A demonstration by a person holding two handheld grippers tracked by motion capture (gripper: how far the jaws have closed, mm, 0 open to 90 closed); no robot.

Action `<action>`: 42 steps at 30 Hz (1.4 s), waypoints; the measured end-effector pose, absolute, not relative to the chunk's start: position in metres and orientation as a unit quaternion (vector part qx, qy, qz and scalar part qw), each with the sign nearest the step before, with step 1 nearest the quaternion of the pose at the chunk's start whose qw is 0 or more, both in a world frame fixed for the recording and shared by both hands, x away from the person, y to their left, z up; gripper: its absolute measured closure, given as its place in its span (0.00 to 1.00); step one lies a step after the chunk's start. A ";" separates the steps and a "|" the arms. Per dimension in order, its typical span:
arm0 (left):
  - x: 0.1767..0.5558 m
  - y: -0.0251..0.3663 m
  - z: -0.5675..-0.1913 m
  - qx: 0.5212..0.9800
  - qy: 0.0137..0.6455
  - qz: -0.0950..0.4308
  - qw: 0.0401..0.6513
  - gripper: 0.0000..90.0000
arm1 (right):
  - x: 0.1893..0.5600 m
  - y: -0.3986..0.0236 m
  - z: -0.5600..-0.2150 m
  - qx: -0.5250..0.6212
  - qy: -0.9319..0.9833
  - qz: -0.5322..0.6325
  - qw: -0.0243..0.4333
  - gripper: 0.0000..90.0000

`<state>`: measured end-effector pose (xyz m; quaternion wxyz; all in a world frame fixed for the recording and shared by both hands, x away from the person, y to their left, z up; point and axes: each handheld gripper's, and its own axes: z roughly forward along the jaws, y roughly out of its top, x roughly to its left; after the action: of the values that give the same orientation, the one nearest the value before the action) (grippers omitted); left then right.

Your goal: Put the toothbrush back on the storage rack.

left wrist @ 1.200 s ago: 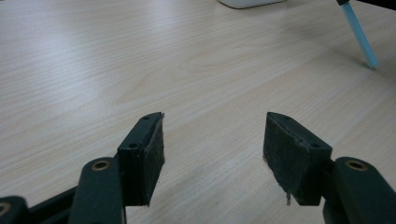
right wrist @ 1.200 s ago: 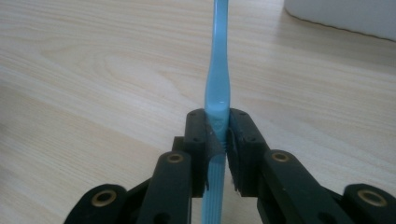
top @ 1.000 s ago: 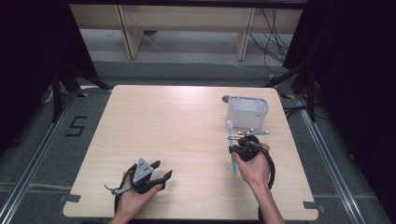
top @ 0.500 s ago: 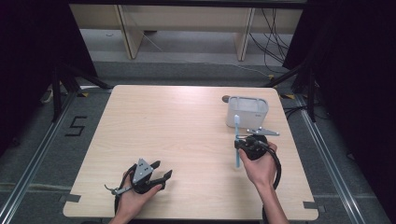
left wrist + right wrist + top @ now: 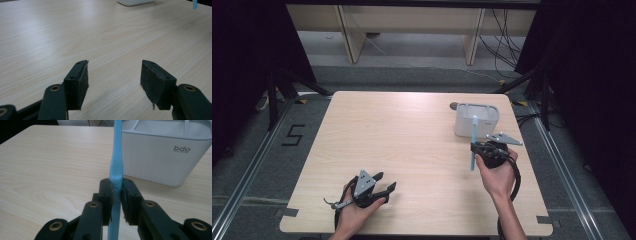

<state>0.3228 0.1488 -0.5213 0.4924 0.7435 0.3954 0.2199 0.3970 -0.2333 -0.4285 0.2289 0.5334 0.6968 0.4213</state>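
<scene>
Near the table's (image 5: 412, 145) far right corner stands the white holder (image 5: 477, 120), and just in front of it the right gripper (image 5: 475, 146) clamps a light blue toothbrush (image 5: 473, 142) by its handle, jaws pressed tight on both sides; in the right gripper view the toothbrush (image 5: 117, 165) rises nearly upright between the pads, one end up, the other hanging below the jaws, and the holder's (image 5: 162, 157) open top lies close behind it. To seat it well, I judge the brush should go up until its lower end clears the rim, then forward over one opening, kept upright; lower it straight, and release only once the lower end is well inside, lest it tip out or nudge the light holder. By the table's near edge, left of middle, the left gripper (image 5: 382, 187) rests low, jaws spread apart with nothing between them (image 5: 113, 75); it could steady the holder if it slides.
</scene>
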 end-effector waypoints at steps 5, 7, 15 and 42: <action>0.323 0.149 -0.521 0.744 0.395 0.220 0.492 0.43 | 0.397 -0.237 -0.425 0.534 0.691 0.424 0.241 0.88; 0.323 0.149 -0.522 0.743 0.394 0.218 0.496 0.43 | 0.398 -0.239 -0.424 0.533 0.690 0.421 0.251 0.88; 0.323 0.149 -0.522 0.741 0.396 0.216 0.497 0.43 | 0.402 -0.246 -0.419 0.532 0.676 0.433 0.268 0.88; 0.323 0.149 -0.521 0.744 0.396 0.218 0.493 0.43 | 0.414 -0.262 -0.404 0.521 0.639 0.461 0.328 0.88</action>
<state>0.3228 0.1491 -0.5213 0.4928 0.7436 0.3956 0.2183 0.4145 -0.2620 -0.4043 0.3281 0.5214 0.6391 0.4605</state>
